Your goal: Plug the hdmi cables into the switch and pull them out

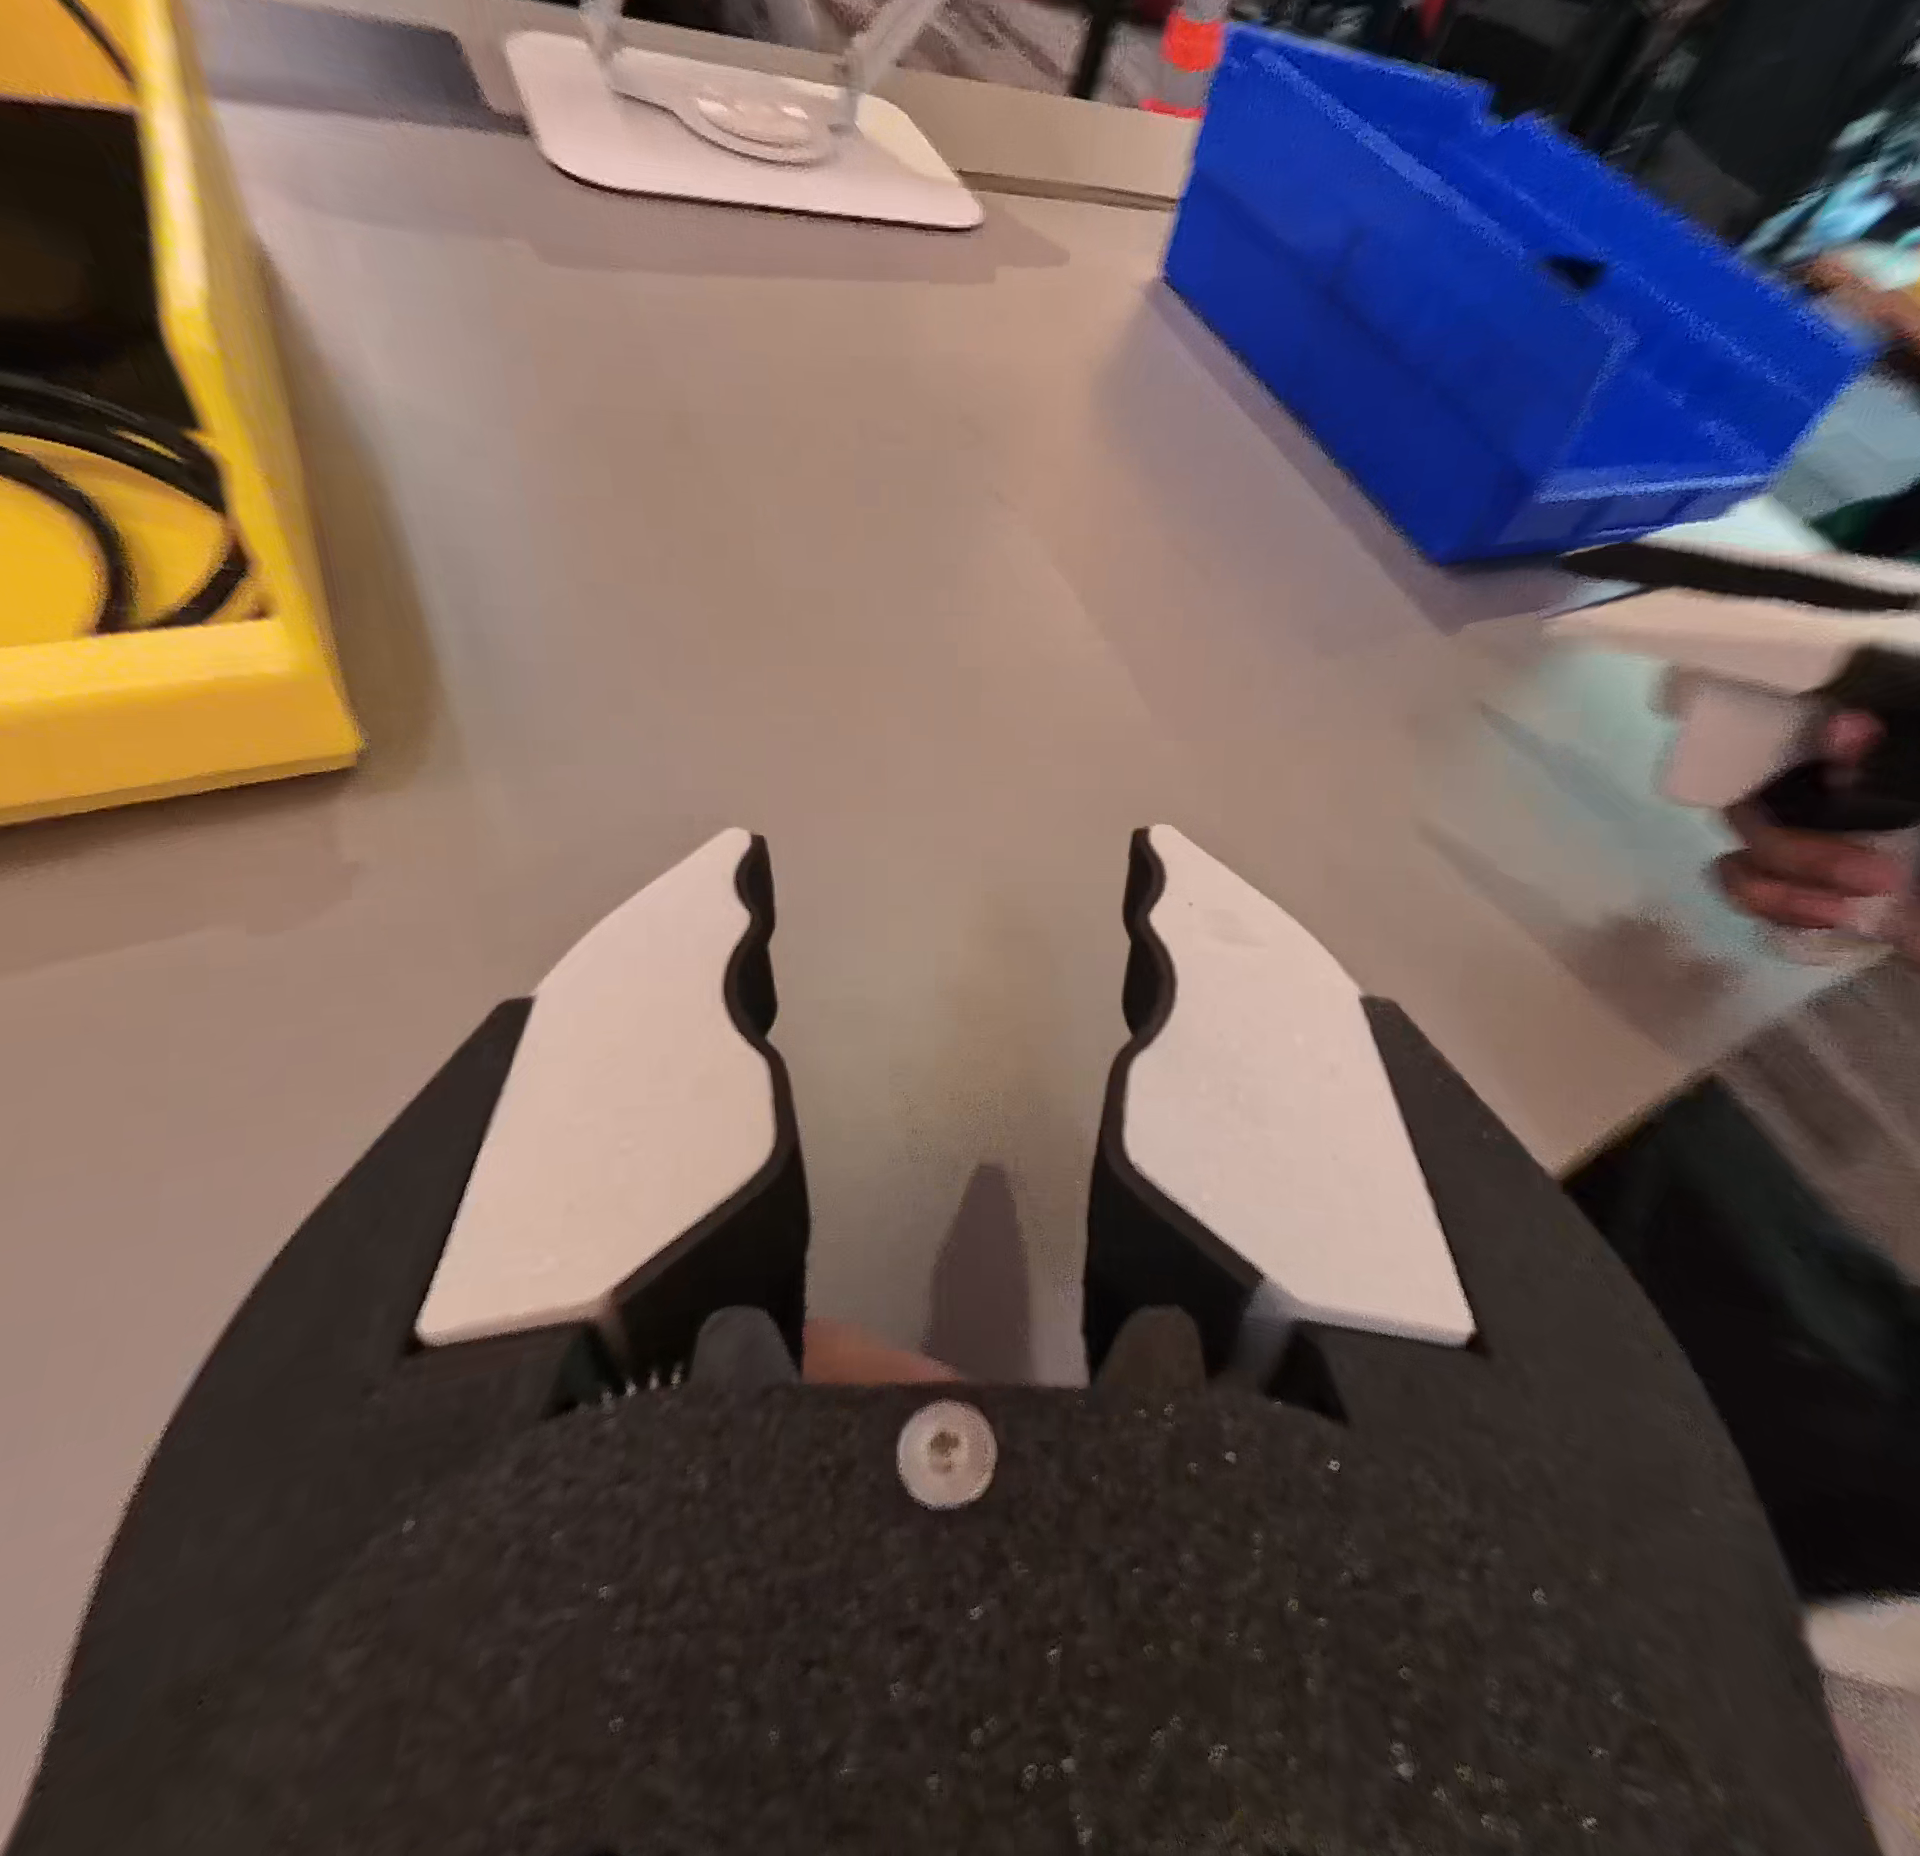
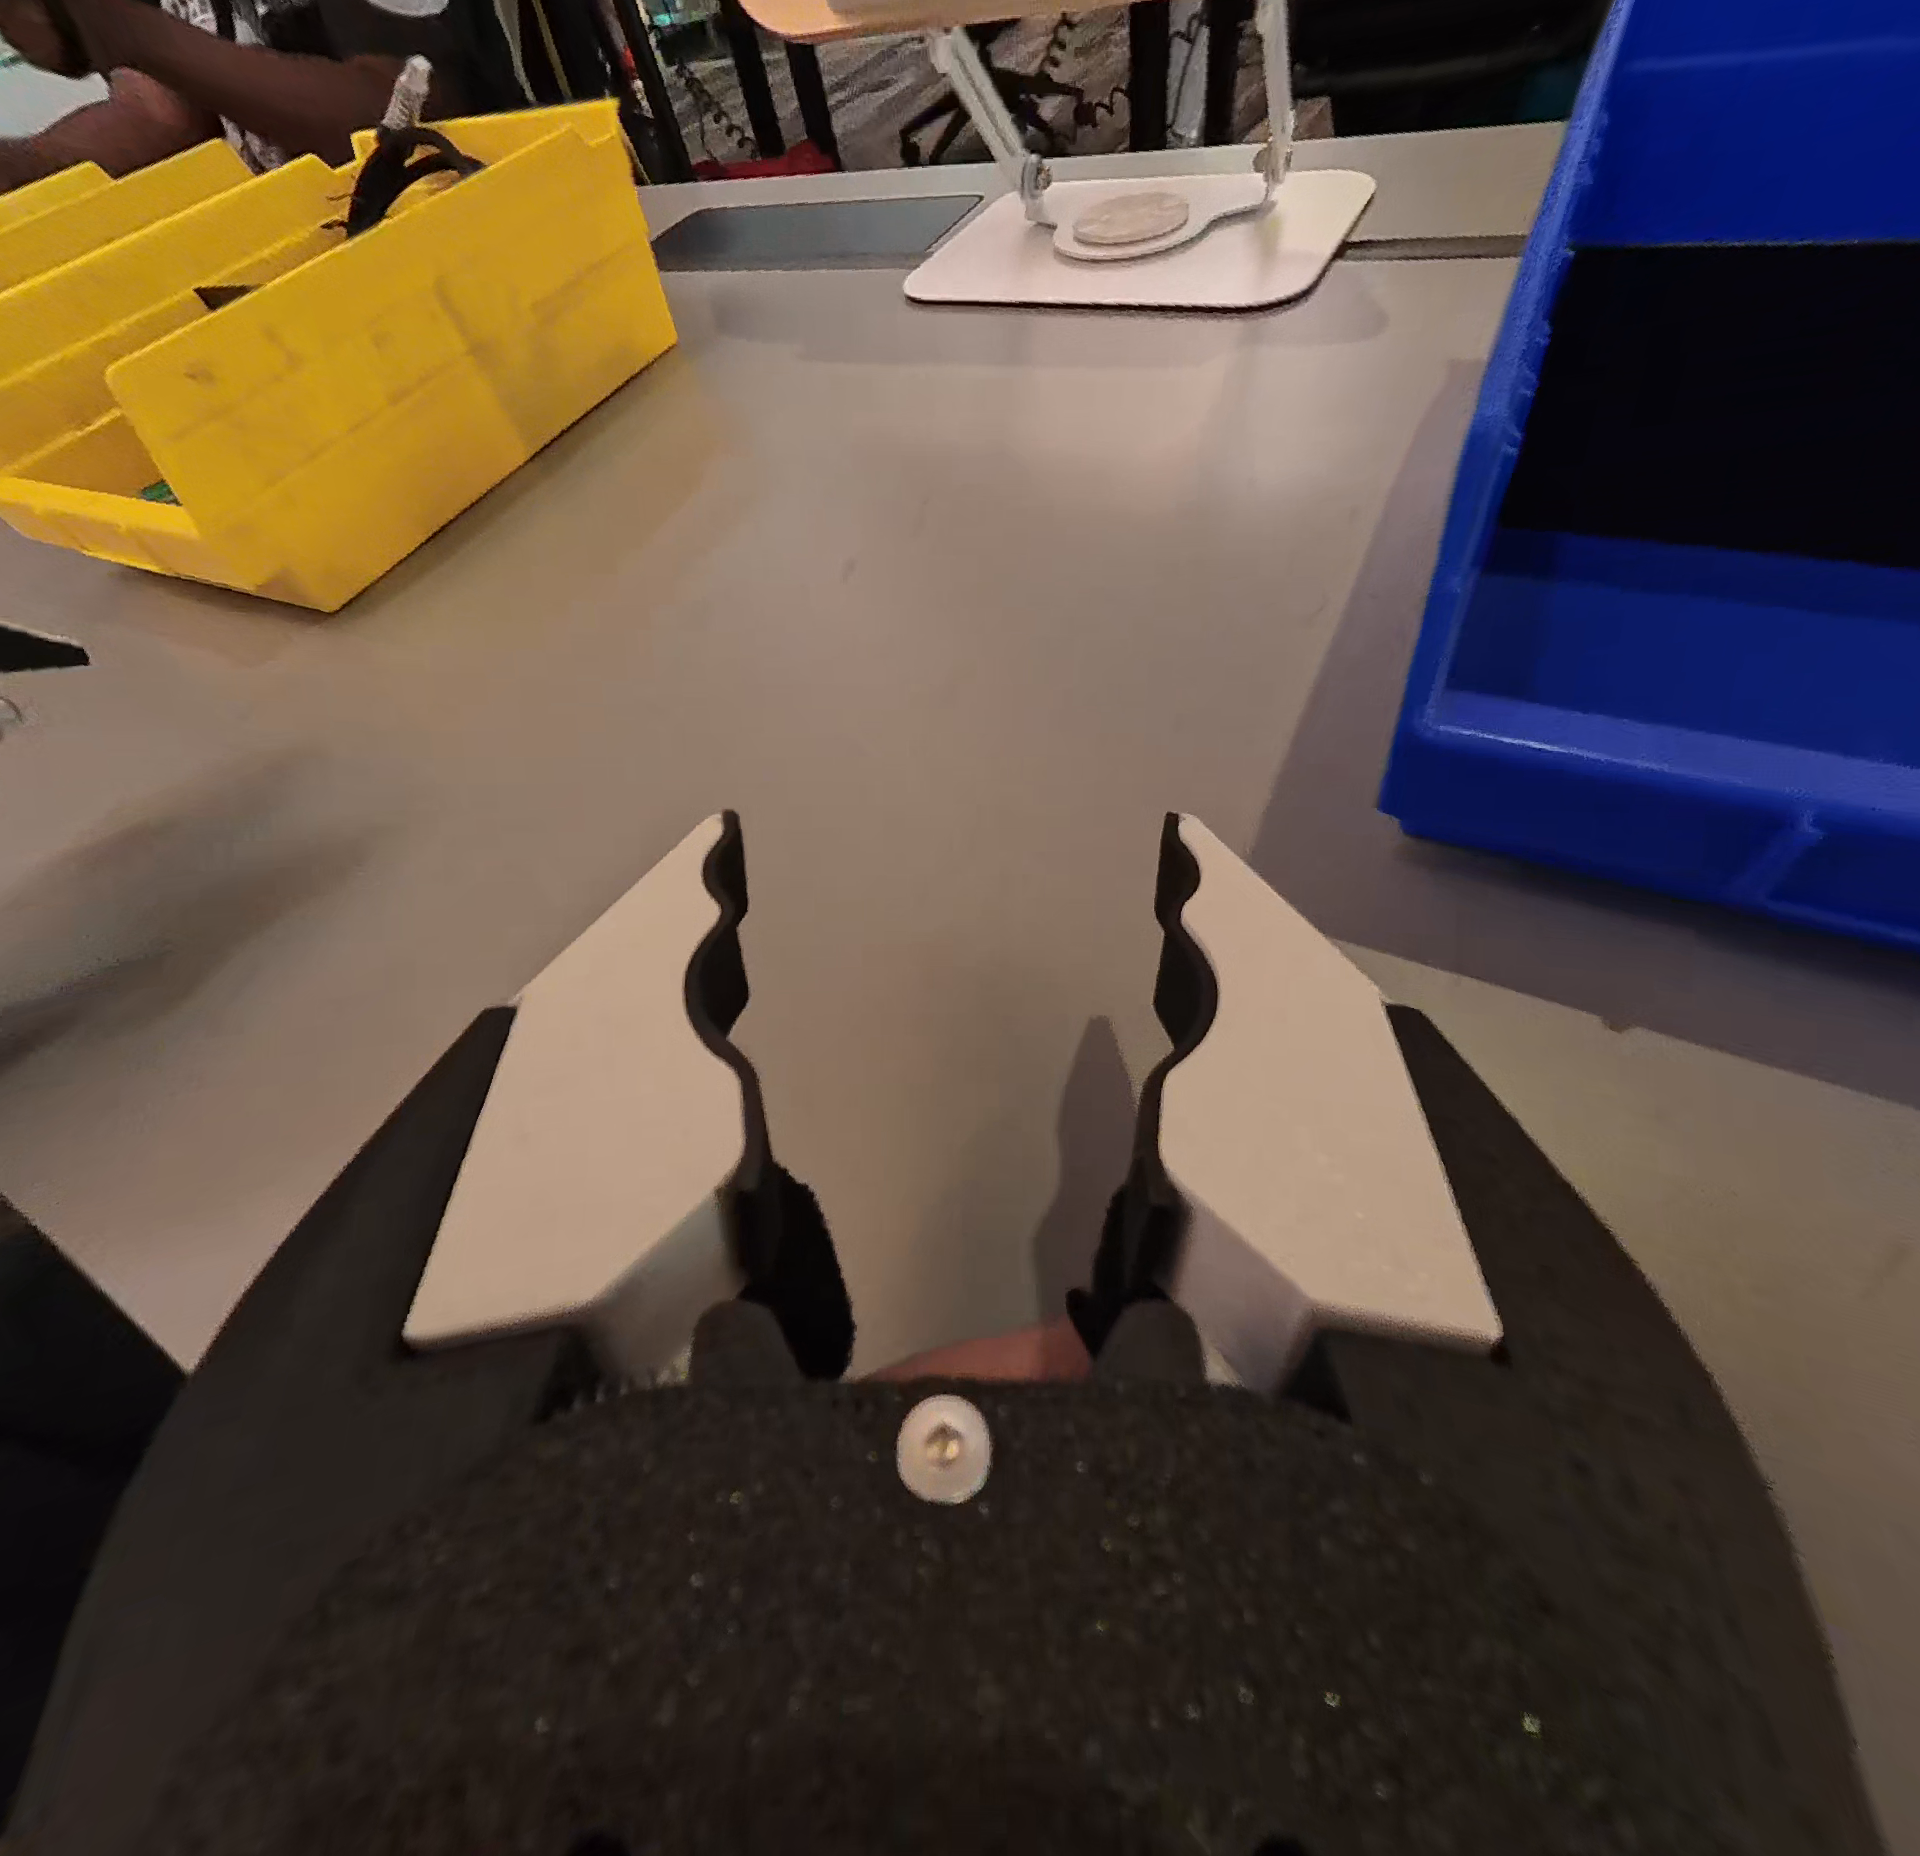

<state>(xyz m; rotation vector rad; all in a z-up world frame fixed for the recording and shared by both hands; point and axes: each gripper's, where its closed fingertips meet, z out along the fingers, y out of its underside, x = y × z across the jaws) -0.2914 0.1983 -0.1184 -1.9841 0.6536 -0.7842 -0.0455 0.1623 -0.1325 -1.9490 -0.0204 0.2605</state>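
Observation:
My left gripper [image 1: 948, 845] is open and empty above the bare grey table [image 1: 831, 518]. My right gripper [image 2: 948, 830] is open and empty above the same table [image 2: 935, 559]. A yellow bin [image 1: 197, 372] at the left holds coiled black cables [image 1: 114, 497]. In the right wrist view the yellow bin [image 2: 395, 393] stands at the far left with a black cable end [image 2: 400, 159] sticking up from it. No switch shows in either view. The other gripper [image 1: 1766, 684], held by a hand, shows blurred at the right edge of the left wrist view.
A blue bin [image 1: 1486, 300] stands at the right; in the right wrist view it [image 2: 1704, 518] is open-fronted and looks empty. A white stand base [image 2: 1143, 243] sits at the table's far side, also in the left wrist view [image 1: 748, 133]. A person's arm [image 2: 177, 113] is behind the yellow bin.

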